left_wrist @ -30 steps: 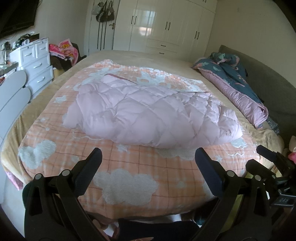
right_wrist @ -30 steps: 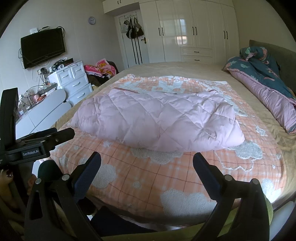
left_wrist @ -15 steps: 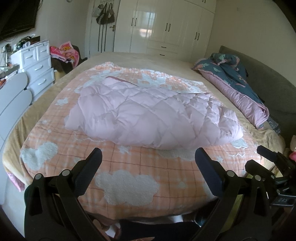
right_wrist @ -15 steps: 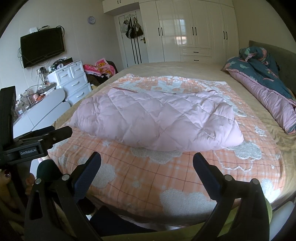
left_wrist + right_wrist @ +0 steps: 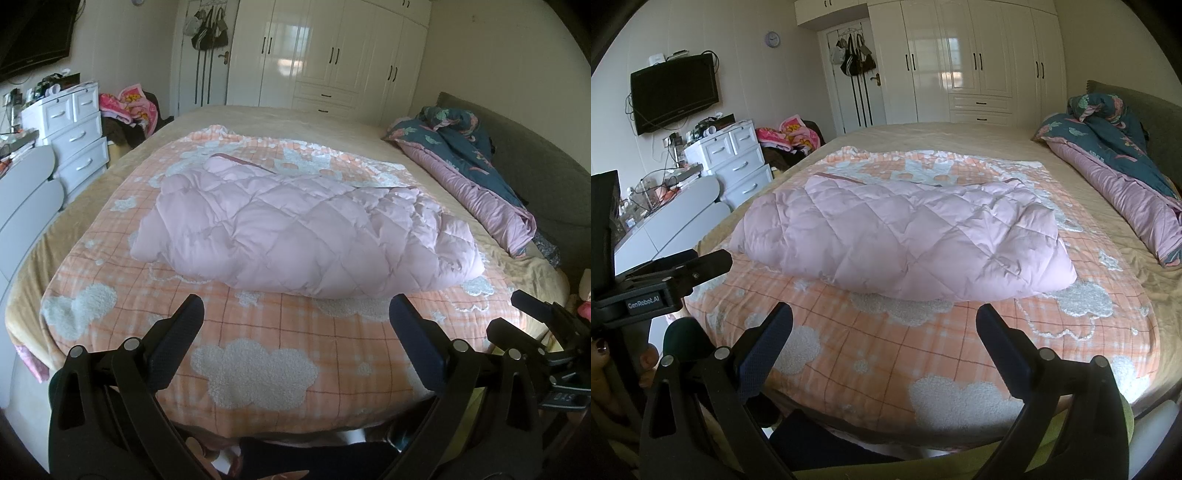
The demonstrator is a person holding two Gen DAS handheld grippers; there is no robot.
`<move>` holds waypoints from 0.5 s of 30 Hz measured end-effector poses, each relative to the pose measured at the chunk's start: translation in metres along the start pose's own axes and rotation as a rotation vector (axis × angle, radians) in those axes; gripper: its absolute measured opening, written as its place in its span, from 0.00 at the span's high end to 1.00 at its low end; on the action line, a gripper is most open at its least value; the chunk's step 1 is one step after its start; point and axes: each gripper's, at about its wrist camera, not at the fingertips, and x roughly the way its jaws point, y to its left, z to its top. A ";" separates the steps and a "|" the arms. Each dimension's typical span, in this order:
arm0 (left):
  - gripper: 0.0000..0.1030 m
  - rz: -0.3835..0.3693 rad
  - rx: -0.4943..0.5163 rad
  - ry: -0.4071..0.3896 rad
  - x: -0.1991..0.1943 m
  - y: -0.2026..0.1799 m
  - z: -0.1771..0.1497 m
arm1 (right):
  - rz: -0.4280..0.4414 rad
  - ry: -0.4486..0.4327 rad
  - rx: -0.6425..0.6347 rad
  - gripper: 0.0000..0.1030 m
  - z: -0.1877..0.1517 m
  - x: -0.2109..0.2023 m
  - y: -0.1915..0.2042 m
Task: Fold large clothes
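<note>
left wrist view: the pink quilted coat (image 5: 306, 236) lies mid-frame on the orange cloud blanket (image 5: 258, 369), already doubled into a puffy bundle, so the folding looks mostly done. left gripper (image 5: 295, 321) and right gripper (image 5: 884, 325) hang at the bottom edge, jaws spread wide, holding nothing, well short of it.

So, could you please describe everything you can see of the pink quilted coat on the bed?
The pink quilted coat is pale pink and puffy, with diamond stitching and a darker pink edge strip at its far side. It lies folded into a thick bundle on the orange checked blanket, touching only that. Both hand-held grippers hang open, short of it.
</note>
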 end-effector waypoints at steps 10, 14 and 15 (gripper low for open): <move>0.09 0.004 0.003 -0.002 0.000 0.000 0.000 | -0.001 0.002 0.000 0.04 -0.002 0.000 -0.002; 0.09 0.005 0.004 -0.002 -0.001 0.000 0.000 | -0.002 0.003 0.003 0.04 -0.003 0.001 -0.002; 0.09 0.006 0.004 -0.001 0.000 0.000 0.000 | -0.002 0.003 0.003 0.04 -0.003 0.000 -0.002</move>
